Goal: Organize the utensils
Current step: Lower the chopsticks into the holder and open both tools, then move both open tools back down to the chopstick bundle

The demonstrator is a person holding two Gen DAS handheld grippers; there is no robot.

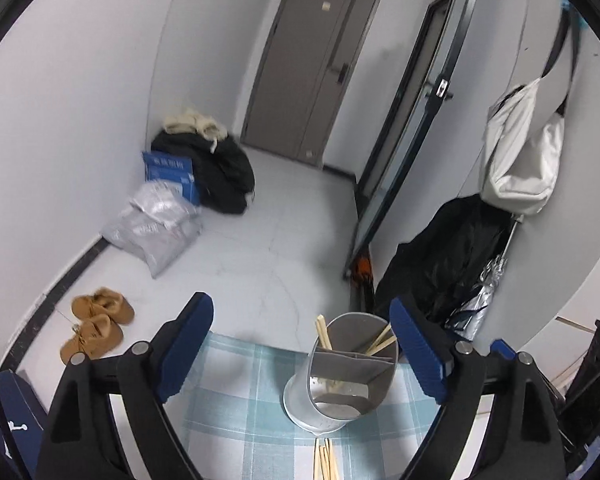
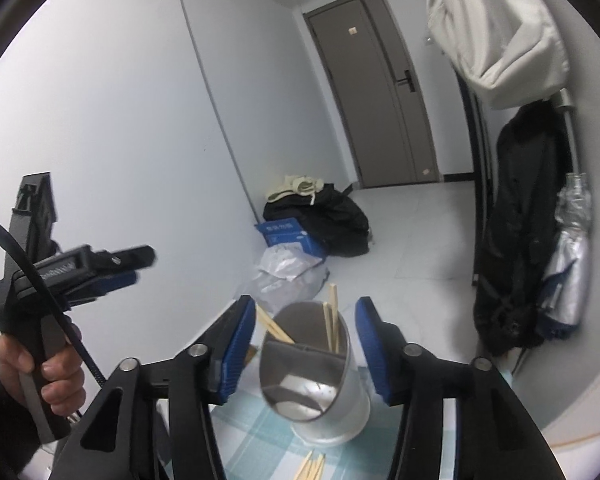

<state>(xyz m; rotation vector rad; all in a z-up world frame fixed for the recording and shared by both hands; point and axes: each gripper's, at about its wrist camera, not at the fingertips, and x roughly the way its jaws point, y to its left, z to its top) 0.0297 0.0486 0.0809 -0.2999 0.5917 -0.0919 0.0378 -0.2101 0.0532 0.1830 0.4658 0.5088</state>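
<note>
Checked cloth (image 1: 236,396) in pale blue and white covers the table where we work, and past its far edge we see a light tiled floor (image 1: 260,240) and plain white walls. A grey door (image 1: 312,68) with a dark handle closes the far end of the room, and a dark-framed glass panel (image 1: 412,128) stands to its right. Against the left wall lie a black bag (image 1: 224,176), a blue carton (image 1: 168,170) with white lettering too blurred for us to read, a silvery plastic bag (image 1: 156,224) and a pair of tan shoes (image 1: 96,324). A white bag (image 1: 520,152) and a black coat (image 1: 448,256) hang on the right.

A metal utensil holder (image 1: 342,376) with a grey divider stands upright on the cloth, several wooden chopsticks (image 1: 374,342) leaning in its back compartments. More loose chopsticks (image 1: 326,460) lie on the cloth just before it.

Our left gripper (image 1: 300,356) has its blue-padded jaws wide apart with nothing pressed between them. Our right gripper (image 2: 304,348) is also spread, its pads flanking the holder without touching it. In the right wrist view a hand (image 2: 40,364) grasps the left gripper's handle.
</note>
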